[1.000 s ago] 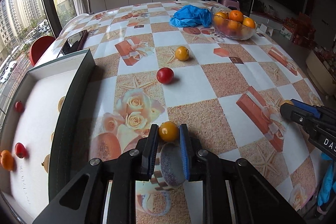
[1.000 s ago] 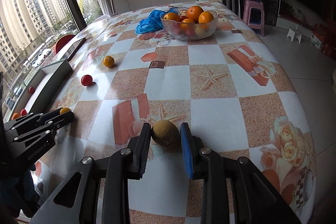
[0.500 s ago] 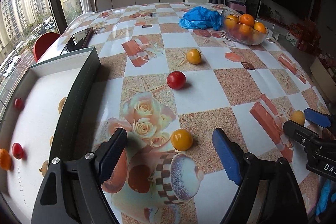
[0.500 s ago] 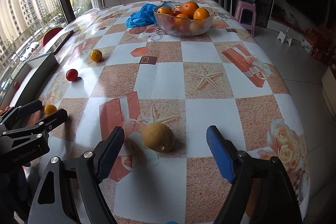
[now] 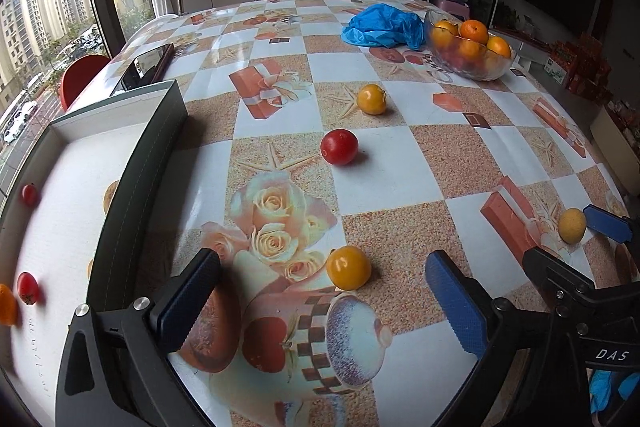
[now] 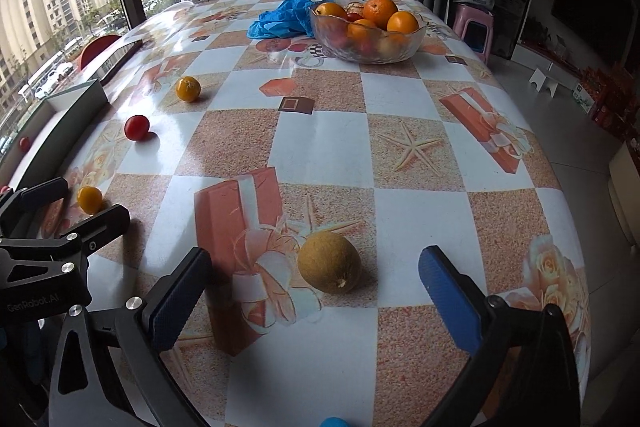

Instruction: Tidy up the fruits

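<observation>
Change: a second ago each claw was closed around a fruit; both fruits have since been let go and now rest free on the counter [image 6: 320, 131].
Left claw [image 5: 320, 297]: spread wide, nothing held; the yellow cherry tomato [image 5: 348, 267] is seen between its fingers, touching neither.
Right claw [image 6: 316, 287]: spread wide, nothing held; the brown-skinned round fruit [image 6: 329, 262] is seen between its fingers, apart from both.
Meaning for the task: both fruits are judged to have been set down where they lie, or released for a fresh grip; neither has been brought into the box [image 5: 168, 115], so the sorting is judged far from done.
Places, relative to the box: the yellow cherry tomato lies near its dark side wall; a red cherry tomato [image 5: 339, 146] and a second yellow tomato [image 5: 371, 99] lie farther out; the brown fruit is well apart, toward the opposite counter edge.
Inside the box: small red tomatoes [image 5: 27, 287] and an orange piece at the frame edge are seen on the white floor.
Glass bowl [image 6: 368, 47]: filled with oranges, well apart from the box, a blue plastic bag [image 6: 280, 15] just beside it.
Look of the fruit: the yellow tomato is smooth and glossy; the brown fruit is matte, rough-skinned, with a small stem nub.
</observation>
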A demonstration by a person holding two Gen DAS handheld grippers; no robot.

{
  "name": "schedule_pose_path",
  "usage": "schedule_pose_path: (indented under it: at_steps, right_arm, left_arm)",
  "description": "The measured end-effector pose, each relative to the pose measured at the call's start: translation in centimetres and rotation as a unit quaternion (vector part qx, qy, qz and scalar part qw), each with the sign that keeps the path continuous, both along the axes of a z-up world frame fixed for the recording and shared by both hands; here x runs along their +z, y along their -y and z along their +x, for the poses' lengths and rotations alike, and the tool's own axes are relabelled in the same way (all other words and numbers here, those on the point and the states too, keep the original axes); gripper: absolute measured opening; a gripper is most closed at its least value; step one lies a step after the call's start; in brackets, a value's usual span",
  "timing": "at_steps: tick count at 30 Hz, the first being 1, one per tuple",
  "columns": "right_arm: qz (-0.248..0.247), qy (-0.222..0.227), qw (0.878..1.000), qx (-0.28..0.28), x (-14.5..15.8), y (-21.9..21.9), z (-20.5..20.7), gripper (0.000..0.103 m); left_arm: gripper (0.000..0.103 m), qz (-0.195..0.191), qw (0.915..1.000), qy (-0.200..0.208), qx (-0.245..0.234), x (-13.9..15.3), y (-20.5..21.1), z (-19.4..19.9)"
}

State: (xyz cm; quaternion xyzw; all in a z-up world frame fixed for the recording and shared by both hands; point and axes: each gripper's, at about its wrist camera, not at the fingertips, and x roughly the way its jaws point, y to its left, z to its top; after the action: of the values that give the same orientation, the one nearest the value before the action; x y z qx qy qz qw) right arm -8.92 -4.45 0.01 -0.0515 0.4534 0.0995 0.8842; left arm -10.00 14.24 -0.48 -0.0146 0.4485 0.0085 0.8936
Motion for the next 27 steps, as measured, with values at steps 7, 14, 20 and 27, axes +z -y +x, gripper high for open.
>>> schedule_pose_path:
  at_steps: [7, 14, 20, 27]
  right_arm:
    - [-0.002, 0.001, 1.0, -0.003, 0.01, -0.04, -0.07, 0.103]
    - [-0.002, 0.002, 1.0, -0.004, 0.04, 0.01, -0.11, 0.103]
    - [-0.002, 0.002, 1.0, -0.004, 0.05, 0.03, -0.15, 0.103]
    - [-0.002, 0.002, 1.0, -0.005, 0.06, 0.03, -0.13, 0.103]
  left_arm:
    - [0.103, 0.0, 1.0, 0.0, 0.0, 0.05, 0.02, 0.01]
    - [0.103, 0.0, 1.0, 0.0, 0.0, 0.05, 0.02, 0.0]
    - [0.103, 0.0, 1.0, 0.0, 0.0, 0.05, 0.03, 0.0]
    - [0.103, 0.0, 1.0, 0.0, 0.0, 0.07, 0.04, 0.0]
